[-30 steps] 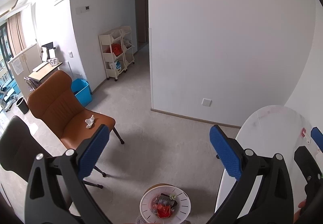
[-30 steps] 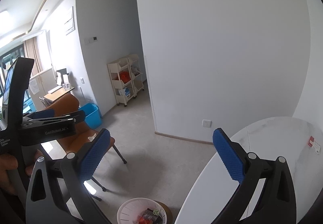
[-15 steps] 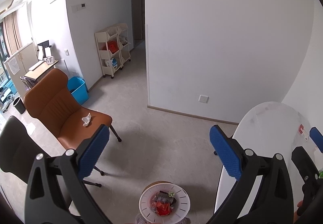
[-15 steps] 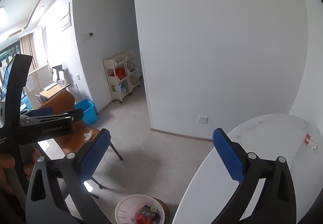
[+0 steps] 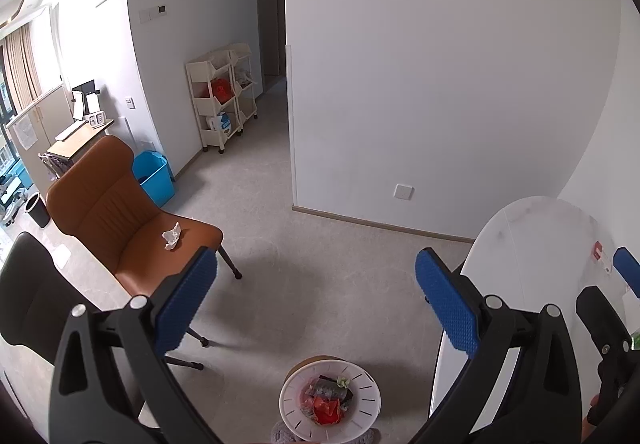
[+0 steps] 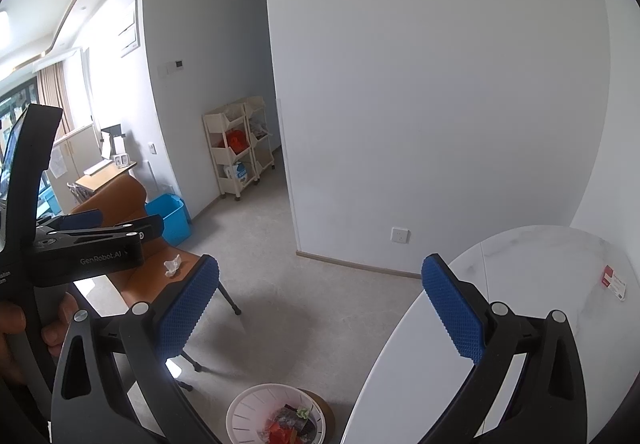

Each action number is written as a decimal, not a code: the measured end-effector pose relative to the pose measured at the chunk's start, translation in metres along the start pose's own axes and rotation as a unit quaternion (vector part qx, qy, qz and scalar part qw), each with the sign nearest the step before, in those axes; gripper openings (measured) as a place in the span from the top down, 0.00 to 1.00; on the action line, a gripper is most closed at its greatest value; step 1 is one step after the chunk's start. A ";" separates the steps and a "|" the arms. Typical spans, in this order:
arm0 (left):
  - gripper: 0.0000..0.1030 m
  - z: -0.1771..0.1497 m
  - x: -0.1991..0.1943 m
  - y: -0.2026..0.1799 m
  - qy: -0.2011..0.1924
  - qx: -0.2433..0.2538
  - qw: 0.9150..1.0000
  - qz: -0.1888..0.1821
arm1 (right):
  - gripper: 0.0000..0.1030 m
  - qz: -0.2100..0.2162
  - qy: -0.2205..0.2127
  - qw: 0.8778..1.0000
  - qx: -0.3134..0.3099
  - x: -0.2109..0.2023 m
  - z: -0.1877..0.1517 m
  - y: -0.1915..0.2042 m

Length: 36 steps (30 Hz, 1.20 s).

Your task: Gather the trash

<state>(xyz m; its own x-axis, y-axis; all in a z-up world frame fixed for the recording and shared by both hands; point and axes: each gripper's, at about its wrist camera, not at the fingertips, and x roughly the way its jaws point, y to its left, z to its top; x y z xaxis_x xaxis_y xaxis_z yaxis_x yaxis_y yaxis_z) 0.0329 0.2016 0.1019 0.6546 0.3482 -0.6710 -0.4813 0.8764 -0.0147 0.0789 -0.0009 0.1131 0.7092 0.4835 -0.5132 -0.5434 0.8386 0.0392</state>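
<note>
A crumpled white tissue (image 5: 172, 235) lies on the seat of the orange chair (image 5: 120, 216); it also shows in the right wrist view (image 6: 173, 266). A white slotted trash basket (image 5: 330, 400) with red and dark wrappers inside stands on the floor below me; the right wrist view shows it too (image 6: 276, 418). My left gripper (image 5: 316, 308) is open and empty, held high above the floor. My right gripper (image 6: 320, 310) is open and empty beside the white table (image 6: 520, 304). A small red-and-white card (image 6: 615, 282) lies on the table.
A black chair (image 5: 32, 304) stands at the near left. A blue bin (image 5: 154, 178) and cream shelf carts (image 5: 222, 100) stand by the far wall. A hallway opens past the wall corner (image 5: 290, 124). A wall socket (image 5: 403, 191) sits low on the wall.
Both views have shifted slightly; the orange chair and basket sit a little further right and lower in frame. Both grippers stay open and empty.
</note>
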 end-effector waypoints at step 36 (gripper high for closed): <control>0.08 -0.005 0.003 0.006 0.006 0.001 1.000 -0.005 | 0.02 -0.004 0.008 1.000 -0.001 0.010 -0.004 0.003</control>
<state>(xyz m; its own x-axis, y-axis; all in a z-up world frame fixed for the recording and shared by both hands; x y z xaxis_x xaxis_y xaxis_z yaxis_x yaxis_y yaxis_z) 0.0294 0.2060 0.0965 0.6523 0.3358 -0.6796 -0.4743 0.8801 -0.0203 0.0825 0.0052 0.1045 0.7070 0.4723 -0.5264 -0.5381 0.8422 0.0330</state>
